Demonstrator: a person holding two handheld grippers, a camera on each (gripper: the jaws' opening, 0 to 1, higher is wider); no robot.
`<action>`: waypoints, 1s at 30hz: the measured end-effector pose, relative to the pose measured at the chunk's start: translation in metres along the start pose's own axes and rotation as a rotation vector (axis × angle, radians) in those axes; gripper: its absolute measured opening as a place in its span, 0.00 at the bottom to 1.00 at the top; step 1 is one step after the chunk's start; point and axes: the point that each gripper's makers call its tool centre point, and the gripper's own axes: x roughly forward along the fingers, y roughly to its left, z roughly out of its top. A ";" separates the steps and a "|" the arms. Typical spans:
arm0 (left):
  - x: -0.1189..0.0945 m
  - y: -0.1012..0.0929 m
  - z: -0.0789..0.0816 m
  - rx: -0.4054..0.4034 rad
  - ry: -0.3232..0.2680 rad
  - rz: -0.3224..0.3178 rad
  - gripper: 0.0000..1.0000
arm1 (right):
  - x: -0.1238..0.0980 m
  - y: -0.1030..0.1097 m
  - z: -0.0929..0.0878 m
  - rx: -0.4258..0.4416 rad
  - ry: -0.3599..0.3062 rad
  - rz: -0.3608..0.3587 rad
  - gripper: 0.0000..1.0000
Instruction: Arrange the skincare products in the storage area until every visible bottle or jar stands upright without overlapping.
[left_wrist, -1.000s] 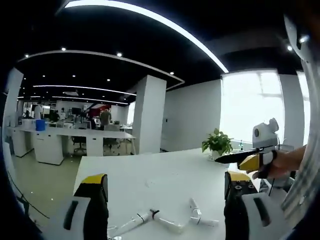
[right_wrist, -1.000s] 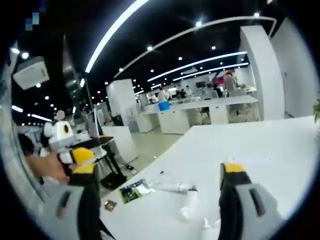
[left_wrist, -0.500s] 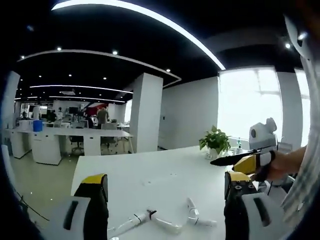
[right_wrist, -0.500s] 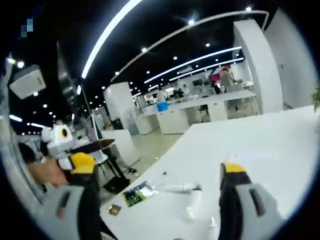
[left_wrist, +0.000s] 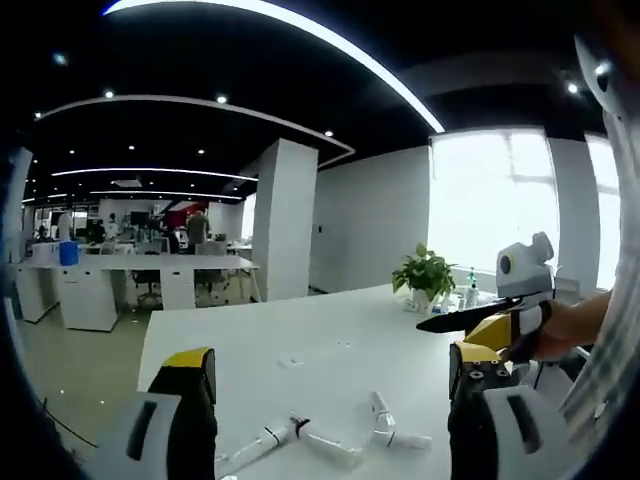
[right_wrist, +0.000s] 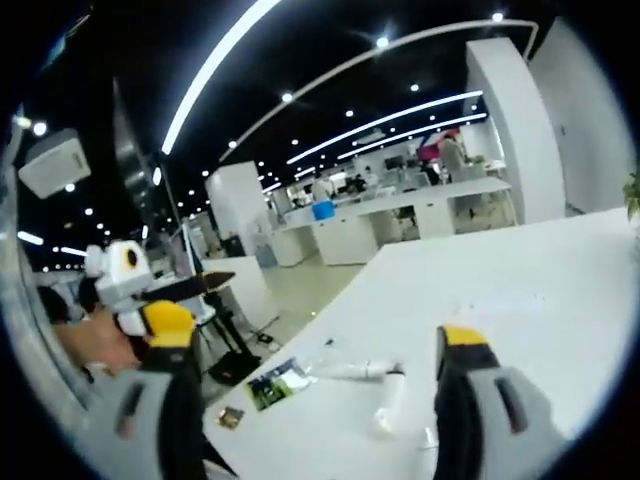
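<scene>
Several white skincare tubes lie flat on the white table (left_wrist: 300, 350). One tube (left_wrist: 262, 442) lies near my left jaw, another tube (left_wrist: 381, 411) nearer my right jaw. My left gripper (left_wrist: 332, 356) hangs open above them, holding nothing. In the right gripper view, one tube (right_wrist: 360, 372) and a second tube (right_wrist: 388, 408) lie flat between the jaws of my right gripper (right_wrist: 315, 342), also open and holding nothing. A hand holds the right gripper (left_wrist: 495, 318) at the right of the left gripper view, and the left gripper (right_wrist: 135, 290) sits at the left of the right gripper view.
A potted plant (left_wrist: 425, 272) stands at the table's far corner by the window. A small printed card (right_wrist: 275, 383) and a small dark item (right_wrist: 230, 416) lie near the table's edge. Office desks (left_wrist: 120, 275) and a white pillar (left_wrist: 280, 215) stand beyond.
Both views have shifted slightly with the hands. The tubes lie where they were, and both grippers have stayed open.
</scene>
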 end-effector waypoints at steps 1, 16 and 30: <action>0.000 0.002 -0.001 -0.008 0.001 0.003 1.00 | 0.000 0.001 0.001 -0.012 -0.005 0.003 0.95; -0.004 0.006 -0.007 0.005 0.015 0.025 1.00 | 0.003 0.002 -0.001 -0.028 0.013 0.005 0.94; -0.012 0.009 -0.010 0.013 0.026 0.040 1.00 | 0.009 0.012 -0.003 -0.037 0.029 0.026 0.93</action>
